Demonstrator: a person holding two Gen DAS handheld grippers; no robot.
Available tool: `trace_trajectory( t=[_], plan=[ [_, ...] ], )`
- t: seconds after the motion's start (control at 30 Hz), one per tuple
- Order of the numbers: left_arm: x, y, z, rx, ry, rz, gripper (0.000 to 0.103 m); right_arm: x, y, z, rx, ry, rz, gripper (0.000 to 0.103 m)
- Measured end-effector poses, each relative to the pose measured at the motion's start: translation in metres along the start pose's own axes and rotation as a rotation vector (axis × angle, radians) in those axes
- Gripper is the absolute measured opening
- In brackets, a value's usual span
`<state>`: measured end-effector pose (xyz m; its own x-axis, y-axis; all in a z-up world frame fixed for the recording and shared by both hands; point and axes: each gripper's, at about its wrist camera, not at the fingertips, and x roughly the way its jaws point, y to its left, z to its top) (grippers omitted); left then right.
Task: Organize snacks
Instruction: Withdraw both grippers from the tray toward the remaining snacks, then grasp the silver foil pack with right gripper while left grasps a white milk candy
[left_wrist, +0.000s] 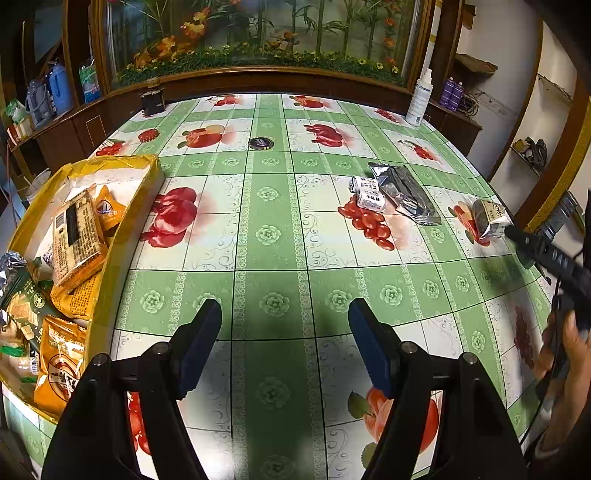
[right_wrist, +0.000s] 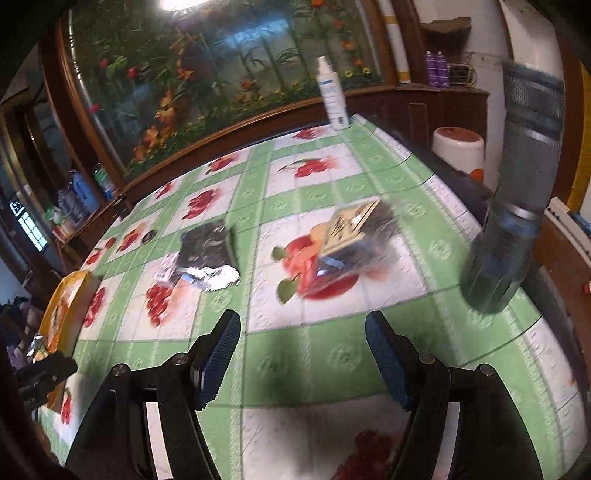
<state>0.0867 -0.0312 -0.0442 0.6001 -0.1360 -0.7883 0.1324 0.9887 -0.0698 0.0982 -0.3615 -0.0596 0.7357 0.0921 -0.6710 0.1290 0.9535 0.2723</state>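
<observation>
A yellow box (left_wrist: 122, 236) at the table's left holds several orange and green snack packets (left_wrist: 77, 236). On the tablecloth lie a silver foil packet (left_wrist: 404, 192), two small white packets (left_wrist: 371, 199) and a dark packet with a tan label (left_wrist: 487, 218). My left gripper (left_wrist: 284, 332) is open and empty over the green cloth. My right gripper (right_wrist: 303, 354) is open and empty, just short of the dark tan-labelled packet (right_wrist: 354, 232). The foil packet (right_wrist: 208, 254) lies to its left. The right gripper also shows in the left wrist view (left_wrist: 546, 254).
A white spray bottle (right_wrist: 332, 96) stands at the table's far right corner. A dark round disc (left_wrist: 260, 143) lies mid-table. A grey mesh tube (right_wrist: 517, 199) stands at the right edge. A wooden cabinet with a flower panel (left_wrist: 258, 37) backs the table.
</observation>
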Motion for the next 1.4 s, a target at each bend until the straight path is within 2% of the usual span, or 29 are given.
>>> trace_trajectory(
  t=[0.13,0.27,0.43,0.6,0.63,0.7,0.77,0.93,1.2,1.33,1.4],
  plan=[
    [0.005,0.0,-0.002,-0.011,0.02,-0.018,0.071,0.005,0.013,0.027,-0.022,-0.039,0.057,0.074],
    [0.007,-0.003,-0.004,-0.003,0.03,-0.019,0.071,0.04,0.061,0.039,-0.141,0.027,0.122,0.073],
    [0.007,0.002,-0.004,-0.009,0.033,-0.014,0.071,0.089,0.108,0.04,-0.249,0.094,0.095,0.074],
    [0.011,0.008,-0.004,-0.027,0.049,-0.015,0.071,0.122,0.128,0.034,-0.309,0.149,0.073,0.078],
    [0.012,0.009,-0.004,-0.03,0.051,-0.015,0.071,0.125,0.128,0.032,-0.306,0.162,0.086,0.077],
    [0.014,0.009,-0.004,-0.034,0.056,-0.017,0.071,0.123,0.123,0.03,-0.289,0.161,0.094,0.063],
    [0.016,0.007,-0.004,-0.033,0.06,-0.023,0.071,0.118,0.118,0.028,-0.284,0.168,0.083,0.062],
    [0.021,-0.002,0.006,-0.013,0.051,-0.026,0.071,0.09,0.093,0.017,-0.245,0.174,0.082,0.061],
    [0.056,-0.042,0.058,-0.001,0.019,-0.056,0.071,0.059,0.056,-0.001,-0.113,0.147,0.047,0.064],
    [0.088,-0.067,0.075,0.025,0.056,-0.053,0.071,0.059,0.05,-0.002,-0.093,0.127,0.066,0.065],
    [0.101,-0.073,0.079,0.017,0.079,-0.087,0.071,0.059,0.05,-0.001,-0.098,0.127,0.064,0.066]
  ],
)
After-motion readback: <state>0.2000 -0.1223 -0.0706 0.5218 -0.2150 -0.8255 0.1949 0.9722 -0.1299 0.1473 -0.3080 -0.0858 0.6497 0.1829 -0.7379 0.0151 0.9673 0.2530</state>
